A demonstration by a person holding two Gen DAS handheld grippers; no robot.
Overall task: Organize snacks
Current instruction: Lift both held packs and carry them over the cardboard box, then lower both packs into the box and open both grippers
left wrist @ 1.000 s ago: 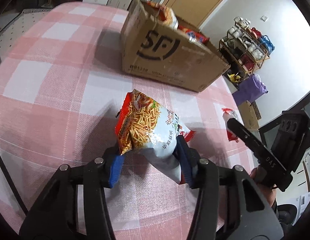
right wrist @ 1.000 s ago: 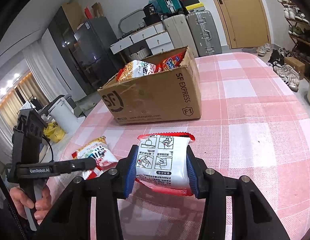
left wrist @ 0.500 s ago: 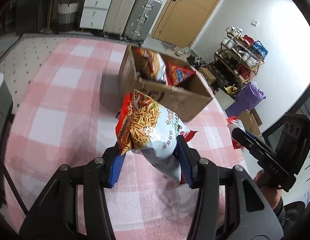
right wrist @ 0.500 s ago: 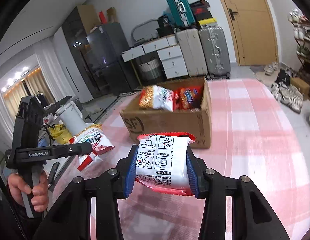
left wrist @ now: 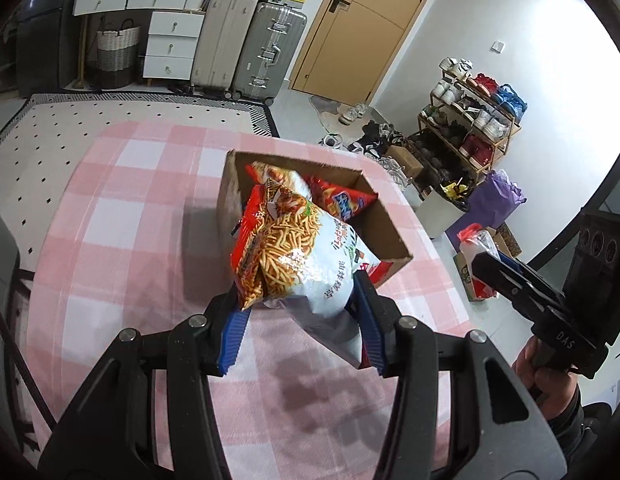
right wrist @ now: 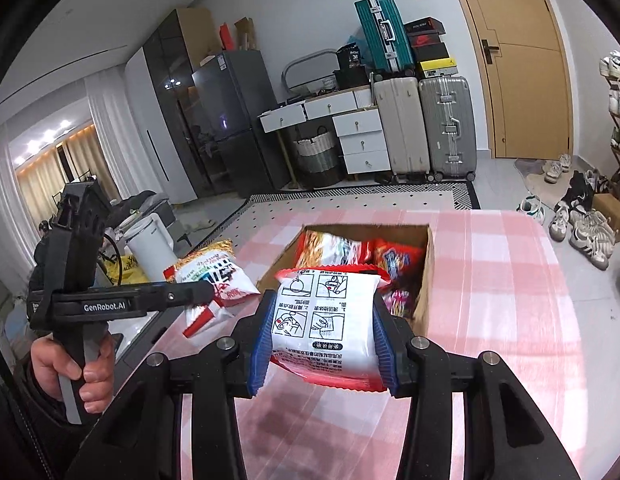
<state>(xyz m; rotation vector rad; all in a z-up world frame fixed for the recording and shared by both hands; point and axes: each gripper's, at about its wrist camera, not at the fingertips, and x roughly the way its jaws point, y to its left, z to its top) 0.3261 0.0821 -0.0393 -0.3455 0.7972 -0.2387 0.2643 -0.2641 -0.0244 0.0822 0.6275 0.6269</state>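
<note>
Both packets are now held in the air near the cardboard box (left wrist: pixel 390 236), whereas a second ago they were low over the pink checked tablecloth (left wrist: pixel 122 216) and the box was seen from the side; now each wrist camera looks down into its open top. The left gripper (left wrist: pixel 298 316) has its blue pads (left wrist: pixel 232 336) closed on the lower end of the noodle-snack bag (left wrist: pixel 294 256), which sticks up and tilts toward 11 o'clock, covering the near-left part of the box opening in the left wrist view. The right gripper (right wrist: pixel 324 340) has its fingers clamped on the two sides of the white instruction-printed packet (right wrist: pixel 326 316), held flat and roughly level, its far edge overlapping the near rim of the box in the right wrist view. Inside the box, toward 12 o'clock, lie at least two packets already stored: a pale one (right wrist: pixel 330 248) and a red one (right wrist: pixel 398 260). In the right wrist view the left gripper's bag hangs at about 9 o'clock, beside the box and apart from it. The lift suggests the carrying step is nearly finished and the drop comes next; both packets seem to need a little more forward travel before the jaws open. The soft bags may sag or catch on the box rim, and two releases at once could pile them on the same spot.
</note>
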